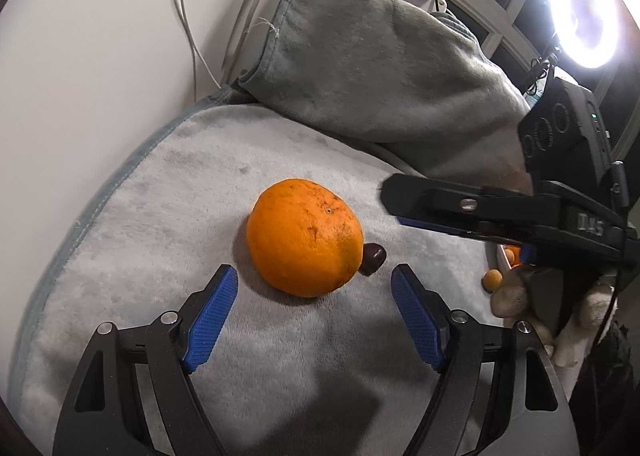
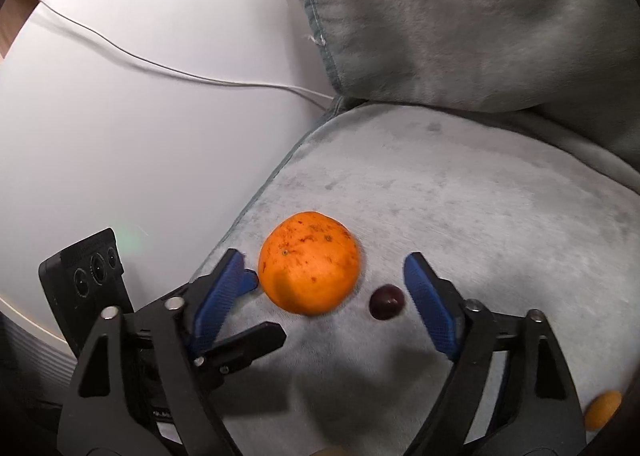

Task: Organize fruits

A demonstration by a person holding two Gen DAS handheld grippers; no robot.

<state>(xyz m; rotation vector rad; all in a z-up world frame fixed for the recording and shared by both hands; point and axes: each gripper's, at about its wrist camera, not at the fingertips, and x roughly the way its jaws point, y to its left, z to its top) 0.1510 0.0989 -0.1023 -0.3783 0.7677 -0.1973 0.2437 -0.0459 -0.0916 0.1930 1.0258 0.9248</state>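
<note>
So the orange [image 1: 305, 237] is sitting out on the grey fleece blanket [image 1: 160, 216] that covers this part of the white counter [image 1: 100, 36], and tucked right against its right side is a little dark round fruit [image 1: 373, 256] (grape or cherry, can't tell which). From the right wrist view the two look slightly apart, so touching or just beside — hard to call. A smaller orange-yellow fruit [image 1: 493, 279] lies further right, next to what looks like the rim of a bowl with more fruit in it, mostly hidden.

My read is that this is the approach-to-pick step: nothing has been lifted yet, and both tools are closing in on the same pair of fruits. The next move calls for deciding who takes what, since the two fruits sit so close that clamping the orange could nudge the small one rolling.

Left tongs [image 1: 314, 288]: spread wide, nothing held, with the orange just beyond the blue pads [image 1: 214, 316] and not touched.

Right tongs [image 2: 322, 276]: also wide and empty — the orange and the dark fruit both sit in the gap between its fingers, neither being pressed. In the right wrist view the left tool's fingertip pokes in right beside the orange on the left, so the two tools are getting crowded.
</note>
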